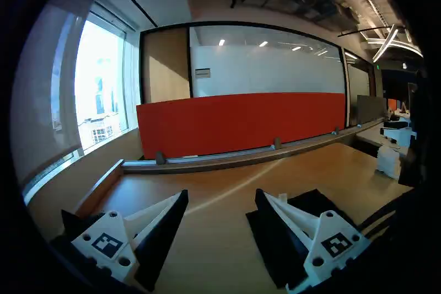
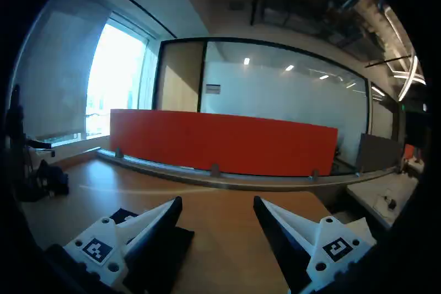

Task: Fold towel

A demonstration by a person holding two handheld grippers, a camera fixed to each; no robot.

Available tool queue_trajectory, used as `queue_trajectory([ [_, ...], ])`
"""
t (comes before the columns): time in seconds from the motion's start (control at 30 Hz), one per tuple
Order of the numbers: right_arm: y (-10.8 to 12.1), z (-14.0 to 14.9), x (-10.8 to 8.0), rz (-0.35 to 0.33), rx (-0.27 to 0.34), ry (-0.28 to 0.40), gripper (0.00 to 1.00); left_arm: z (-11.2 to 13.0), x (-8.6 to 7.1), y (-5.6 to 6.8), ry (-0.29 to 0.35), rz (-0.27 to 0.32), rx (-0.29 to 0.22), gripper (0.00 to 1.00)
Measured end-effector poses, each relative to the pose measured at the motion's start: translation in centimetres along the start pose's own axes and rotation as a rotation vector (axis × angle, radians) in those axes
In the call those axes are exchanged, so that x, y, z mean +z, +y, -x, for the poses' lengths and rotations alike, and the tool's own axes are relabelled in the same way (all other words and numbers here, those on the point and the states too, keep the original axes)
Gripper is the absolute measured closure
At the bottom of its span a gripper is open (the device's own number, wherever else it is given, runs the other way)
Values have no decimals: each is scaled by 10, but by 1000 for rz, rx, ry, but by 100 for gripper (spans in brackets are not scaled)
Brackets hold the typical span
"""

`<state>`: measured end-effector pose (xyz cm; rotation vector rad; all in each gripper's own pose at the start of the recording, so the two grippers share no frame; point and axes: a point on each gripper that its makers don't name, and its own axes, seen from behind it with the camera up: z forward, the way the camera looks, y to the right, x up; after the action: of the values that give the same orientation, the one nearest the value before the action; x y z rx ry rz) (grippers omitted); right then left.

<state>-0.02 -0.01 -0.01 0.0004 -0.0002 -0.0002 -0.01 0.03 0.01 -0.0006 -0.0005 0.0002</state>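
"Where is the towel?"

"The towel [image 1: 317, 201] is black. It lies flat on the wooden table [image 1: 220, 239], low in the left gripper view. The left claw [image 1: 221, 192] is over it, and one finger covers a big part. So the towel's edges are cut off, and nobody can tell if the finger touches it."

"Is that claw holding it?"

"No. Its two fingers are wide apart, with bare table between them."

"And the right claw?"

"The right claw [image 2: 218, 199] is spread apart too and grips nothing. In the right gripper view, a black corner of towel pokes out under one finger. The rest is hidden."

"What is behind?"

"A red panel [image 2: 220, 145] stands along the far table edge. A bright window [image 2: 116, 79] is to the left."

"And at the left edge?"

"A dark shape [image 2: 33, 178] stands on the table. It is too dark to make out."
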Motion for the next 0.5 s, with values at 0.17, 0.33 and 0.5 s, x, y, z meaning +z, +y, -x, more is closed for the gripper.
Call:
queue_trajectory([
  [0.17,-13,19,-7,-57,-37,-35,0,5,5,18,-40,51,11,10],
  [0.33,-26,33,-10,-114,-67,-92,0,16,6,36,-96,121,21,10],
  [0.5,-42,50,-15,-182,-90,-158,0,29,5,49,-149,175,32,10],
])
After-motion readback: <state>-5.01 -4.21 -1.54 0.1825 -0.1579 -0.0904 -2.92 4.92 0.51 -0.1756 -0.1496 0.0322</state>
